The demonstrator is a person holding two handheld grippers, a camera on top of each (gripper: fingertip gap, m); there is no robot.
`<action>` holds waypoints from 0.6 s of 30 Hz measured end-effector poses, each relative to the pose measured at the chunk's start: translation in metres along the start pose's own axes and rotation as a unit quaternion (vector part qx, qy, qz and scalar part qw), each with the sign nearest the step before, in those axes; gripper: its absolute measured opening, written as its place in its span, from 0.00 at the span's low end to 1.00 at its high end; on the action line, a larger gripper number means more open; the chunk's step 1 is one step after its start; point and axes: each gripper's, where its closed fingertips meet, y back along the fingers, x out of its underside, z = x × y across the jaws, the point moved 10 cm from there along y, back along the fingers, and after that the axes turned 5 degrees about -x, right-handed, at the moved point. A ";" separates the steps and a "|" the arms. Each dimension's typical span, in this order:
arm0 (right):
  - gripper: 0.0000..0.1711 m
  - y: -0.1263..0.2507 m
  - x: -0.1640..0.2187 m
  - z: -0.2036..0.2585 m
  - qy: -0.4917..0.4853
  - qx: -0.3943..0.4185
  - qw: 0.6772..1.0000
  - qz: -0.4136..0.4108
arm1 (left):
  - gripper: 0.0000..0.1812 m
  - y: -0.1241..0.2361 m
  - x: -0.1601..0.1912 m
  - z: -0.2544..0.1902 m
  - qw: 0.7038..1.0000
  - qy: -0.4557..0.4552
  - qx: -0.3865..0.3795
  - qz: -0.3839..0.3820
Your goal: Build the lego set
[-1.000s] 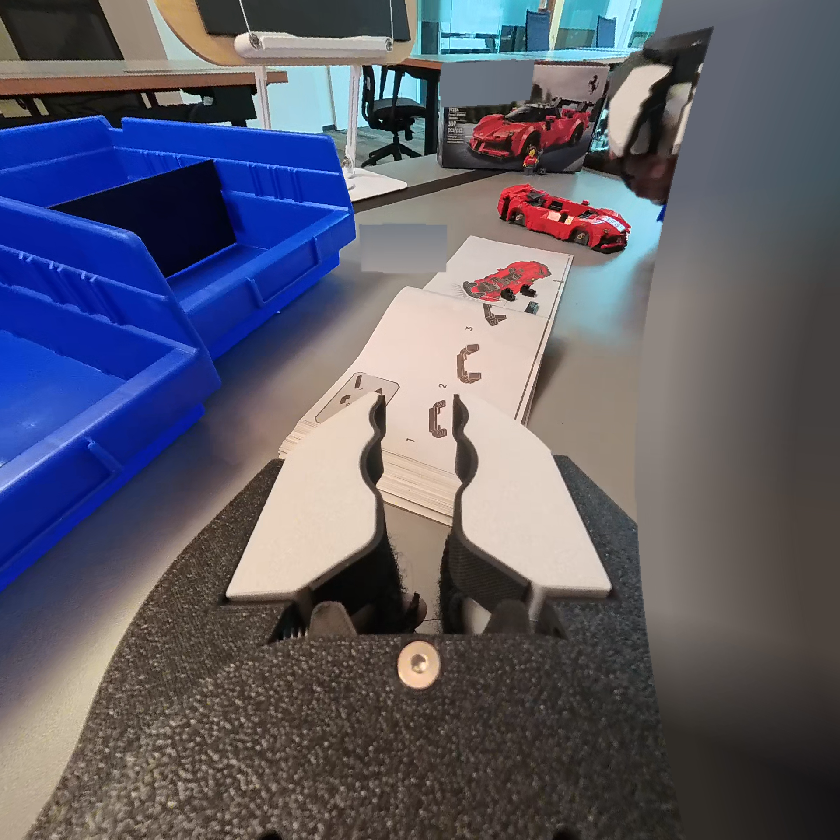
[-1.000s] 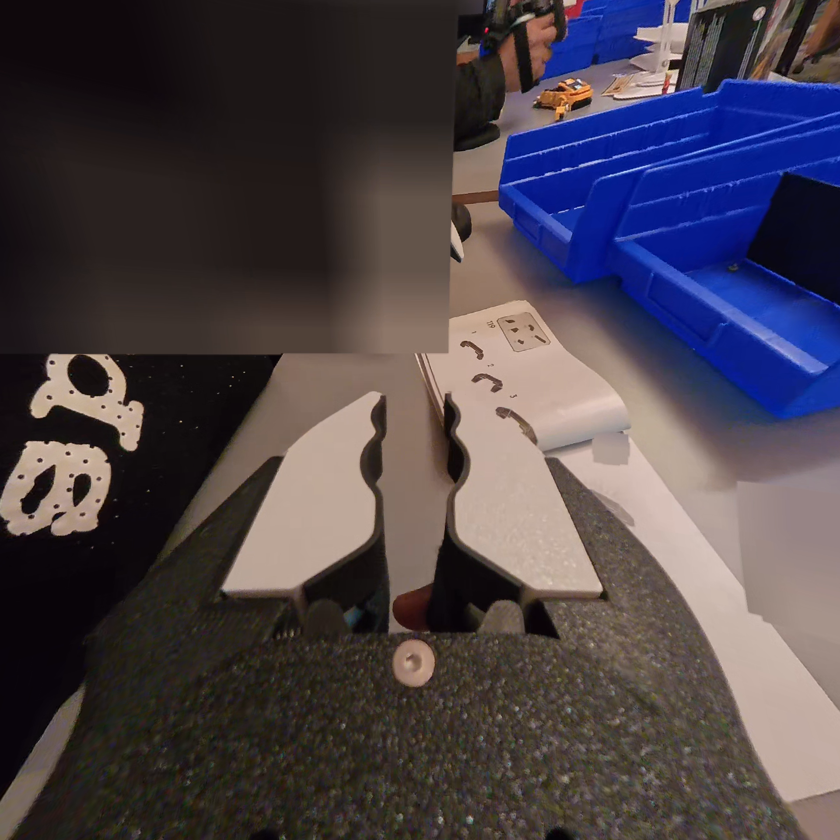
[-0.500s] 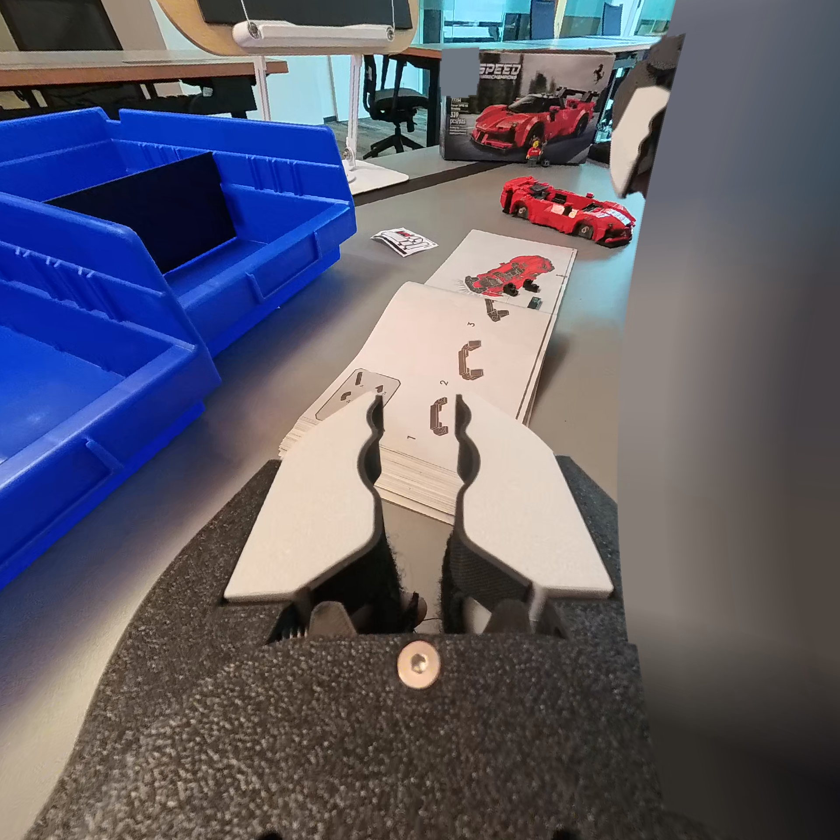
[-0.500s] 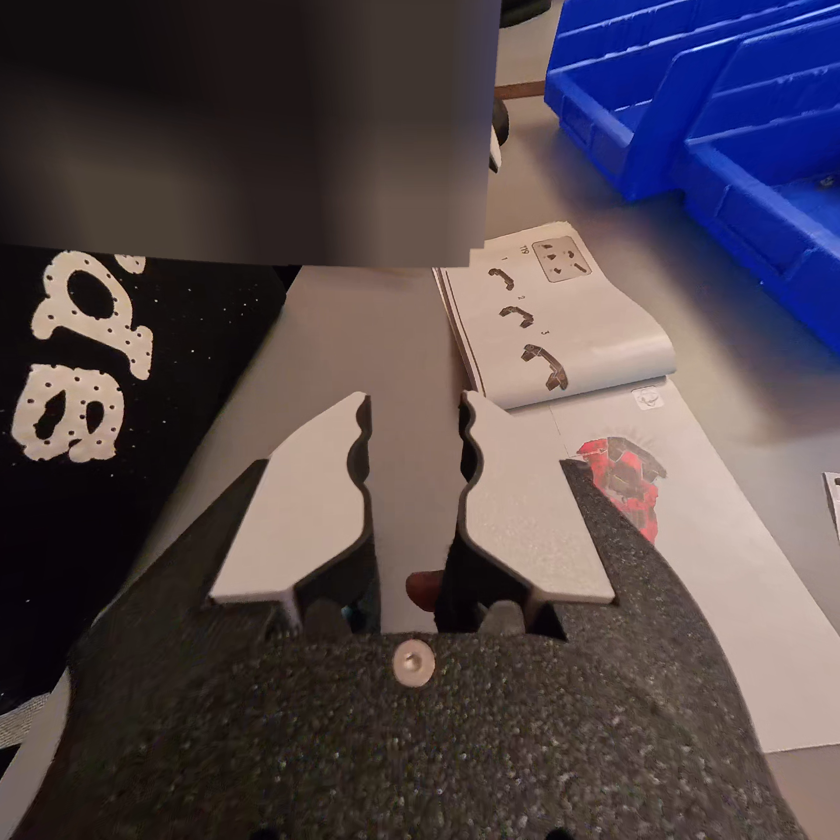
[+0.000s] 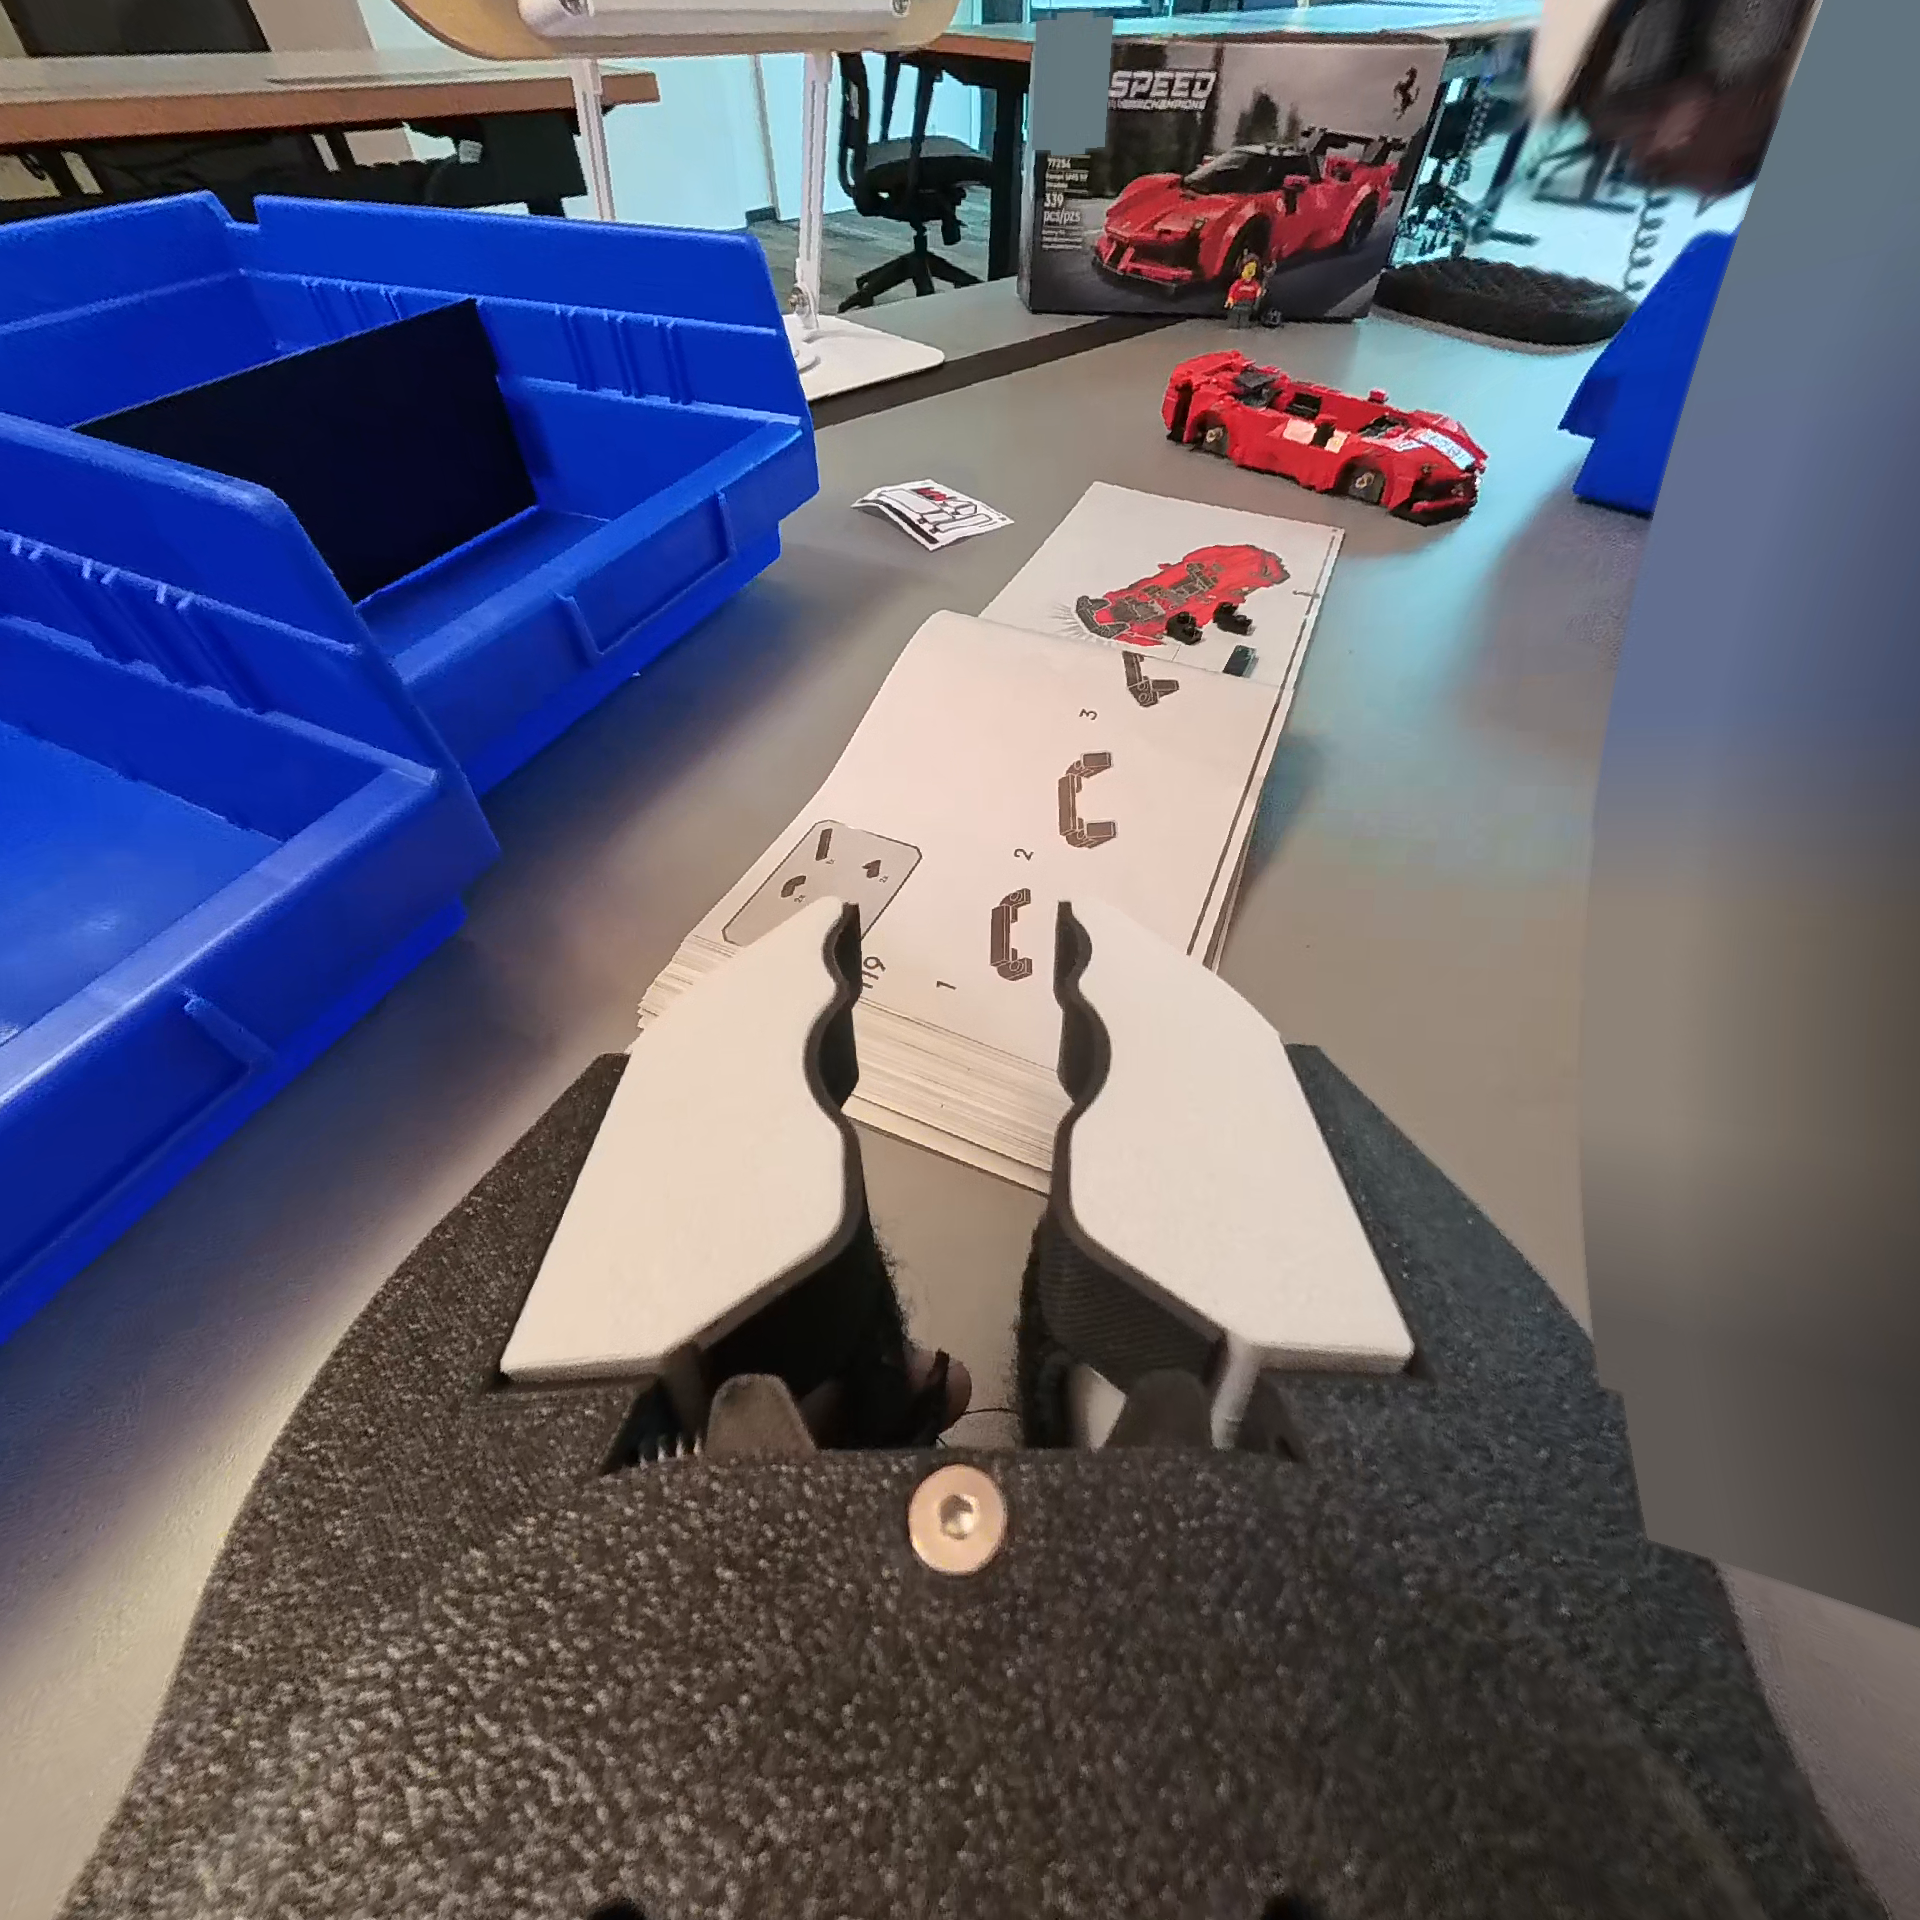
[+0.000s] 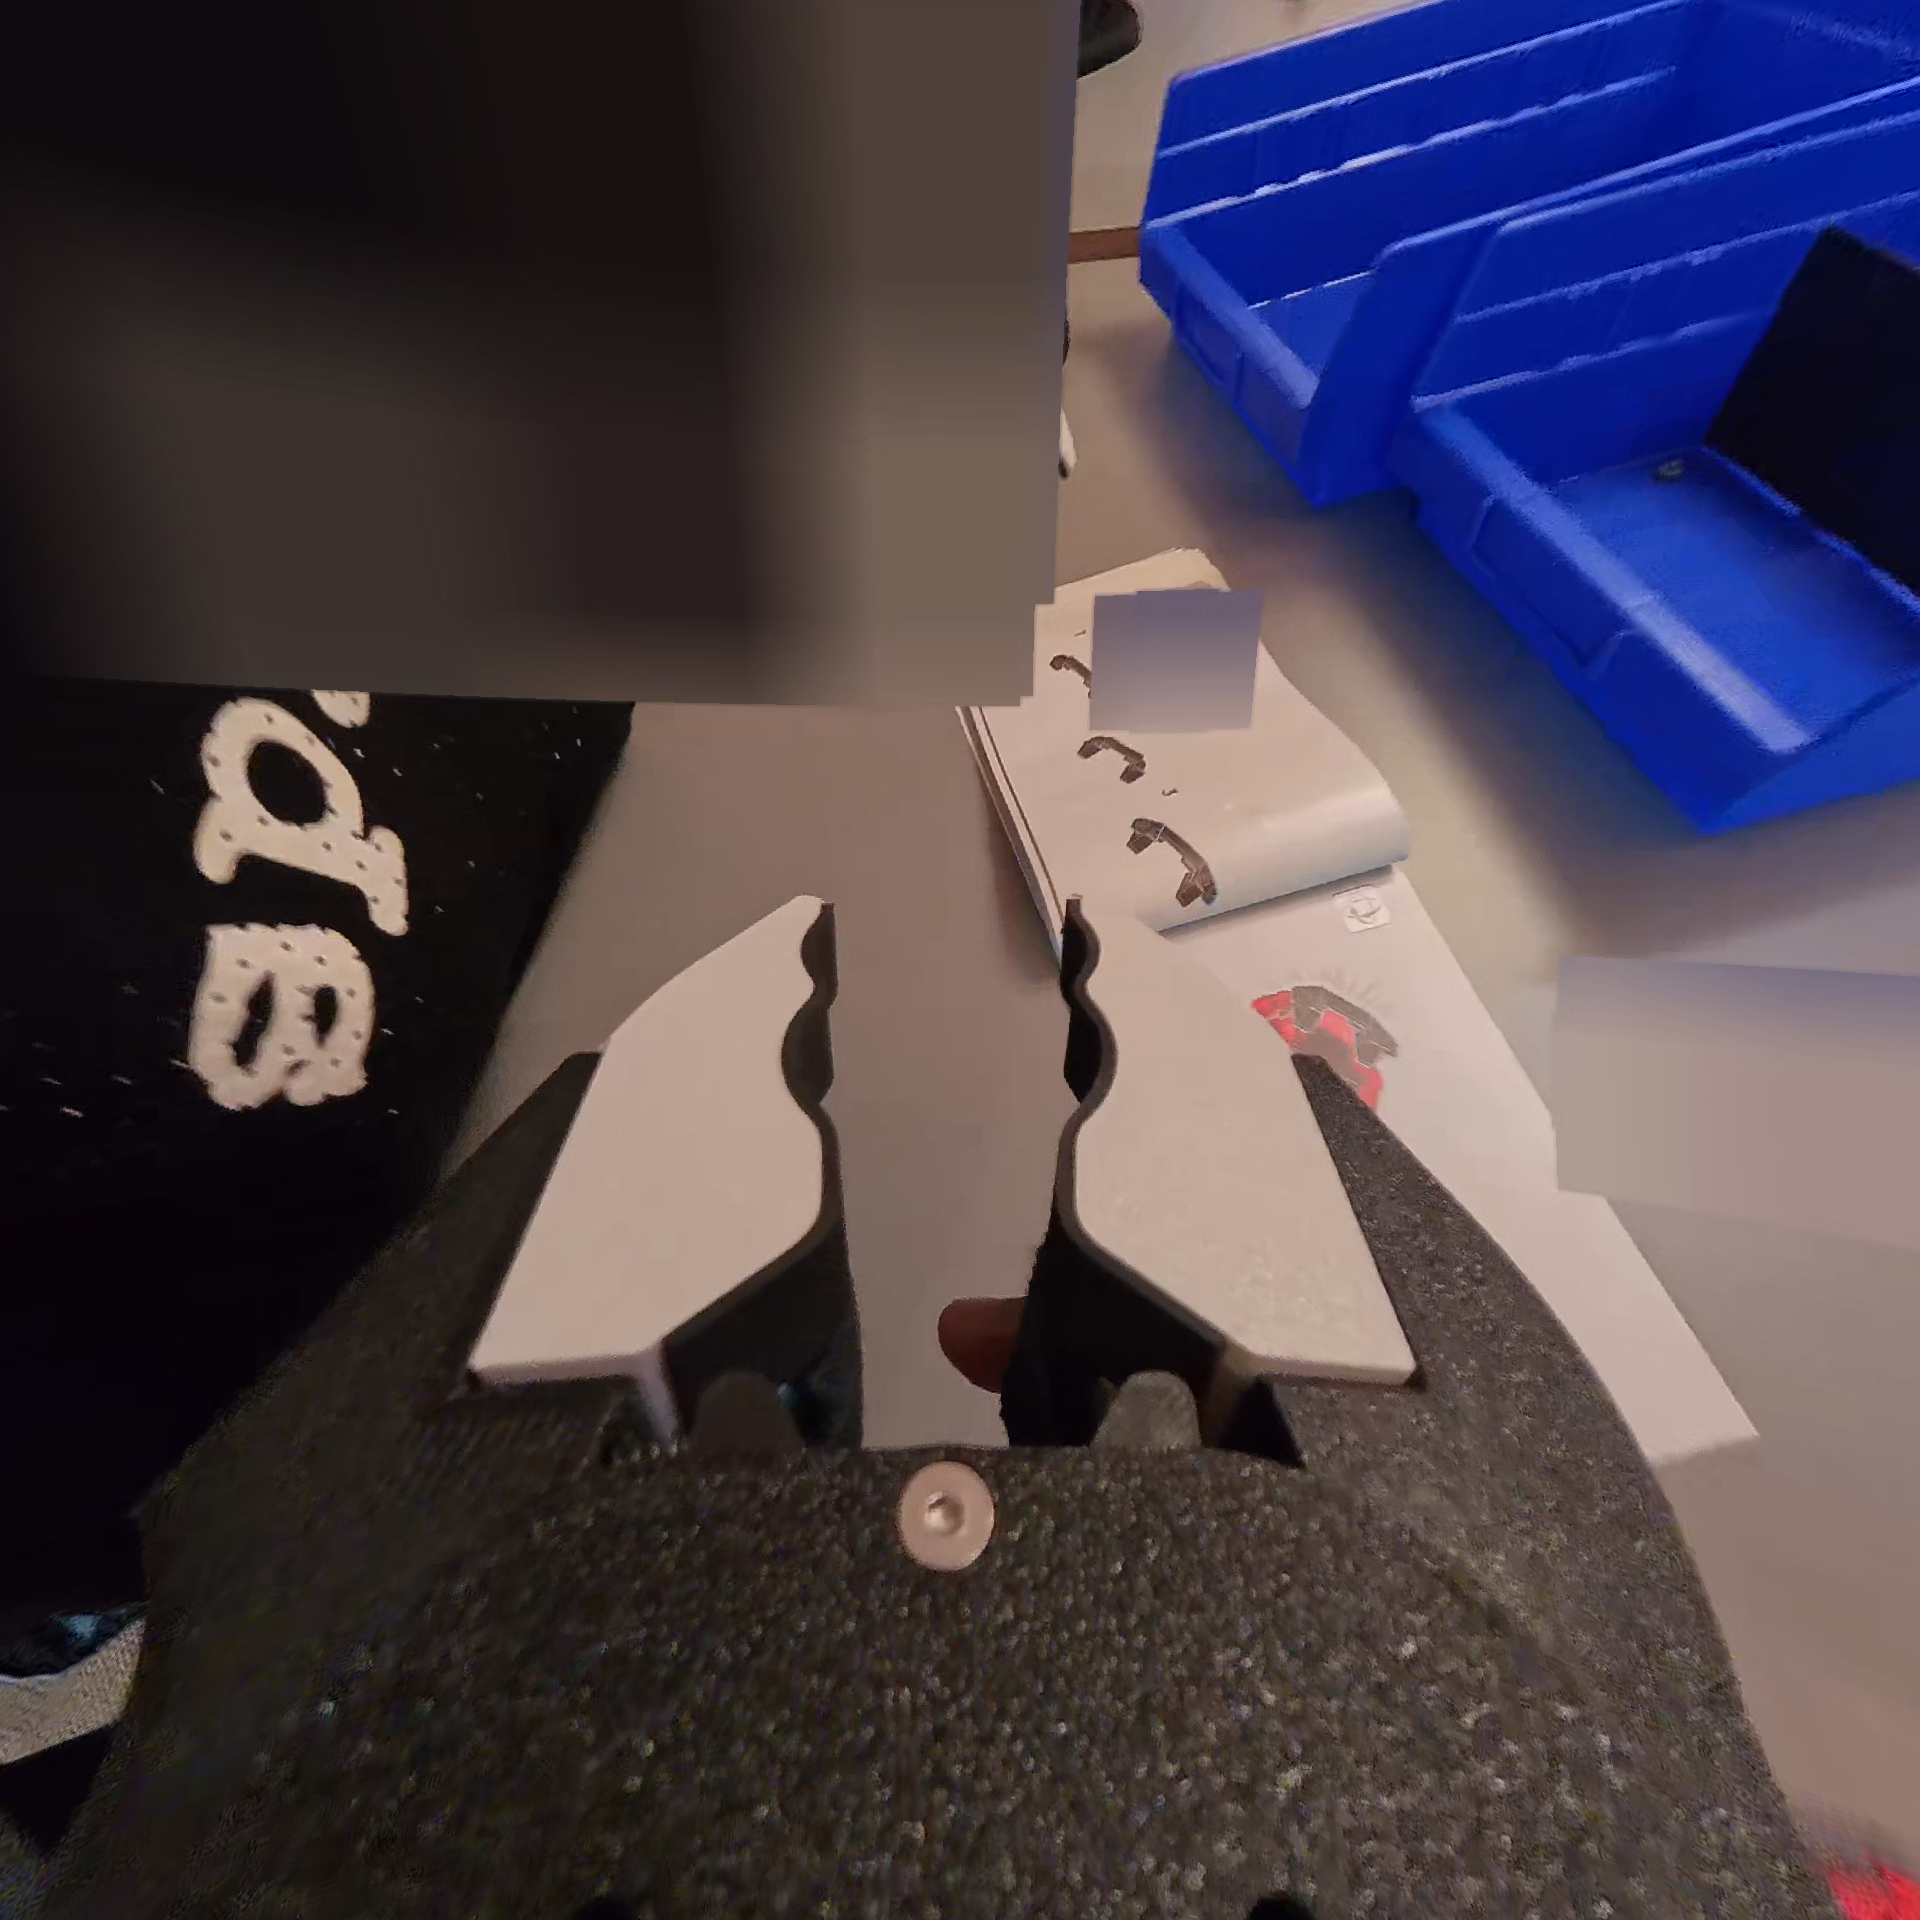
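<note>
Along the tabletop's (image 5: 1455, 790) left edge we see blue bins (image 5: 436, 582); at centre the open instruction booklet (image 5: 1039, 790), with the left gripper (image 5: 954, 914) parted and empty over its near end; farther right, the red lego car (image 5: 1325, 431). Our right gripper (image 6: 945, 914), likewise parted, holds nothing.

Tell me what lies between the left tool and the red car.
In the left wrist view, the open booklet fills most of the stretch from the left tool toward the red car; bare table follows.
</note>
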 end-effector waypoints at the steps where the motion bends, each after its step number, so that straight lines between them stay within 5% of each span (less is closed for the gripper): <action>1: 0.24 0.012 -0.010 0.007 -0.004 0.016 1.000 0.001 | 0.20 0.000 0.000 0.000 1.000 -0.001 0.000 0.000; 8: 0.27 0.136 -0.035 0.102 -0.004 0.196 0.980 0.035 | 0.20 0.004 0.000 0.002 1.000 0.015 -0.004 -0.020; 14: 0.26 0.213 0.028 0.179 -0.053 0.339 0.934 0.100 | 0.19 0.006 0.000 0.005 0.999 0.029 0.009 -0.028; 18: 0.24 0.229 0.076 0.201 -0.101 0.348 0.922 0.136 | 0.19 0.006 0.000 0.004 0.999 0.027 0.017 -0.034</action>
